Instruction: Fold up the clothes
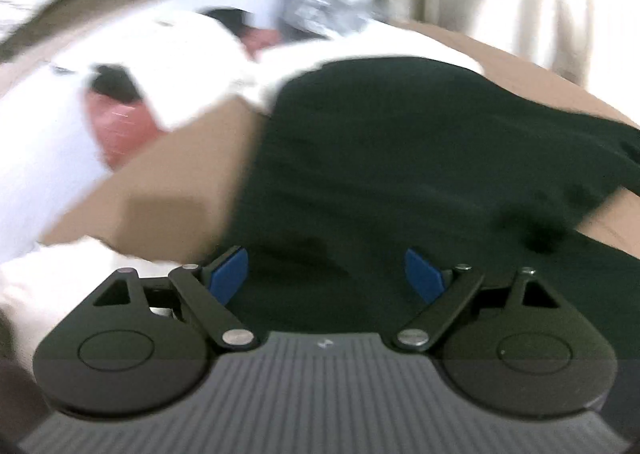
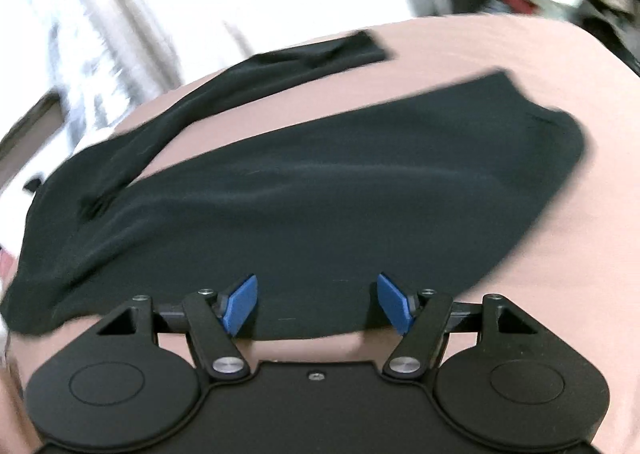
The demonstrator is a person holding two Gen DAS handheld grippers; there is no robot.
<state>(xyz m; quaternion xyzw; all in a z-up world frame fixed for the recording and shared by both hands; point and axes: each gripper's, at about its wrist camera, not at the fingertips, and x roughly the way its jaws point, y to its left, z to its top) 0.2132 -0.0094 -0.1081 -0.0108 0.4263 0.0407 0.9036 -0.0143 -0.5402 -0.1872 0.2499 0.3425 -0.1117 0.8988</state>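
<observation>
Left gripper (image 1: 326,274): jaws spread wide, nothing pinched, blue pads hanging over the black garment (image 1: 420,157). Right gripper (image 2: 316,304): jaws spread too, empty, poised above the garment's near hem. Out from there, the black garment (image 2: 300,189) lies flat on the pinkish-tan bed (image 2: 560,254), one sleeve (image 2: 224,93) stretching toward 11 o'clock. In the left view, white clothes (image 1: 168,65) are heaped at 10 o'clock, everything blurred.
</observation>
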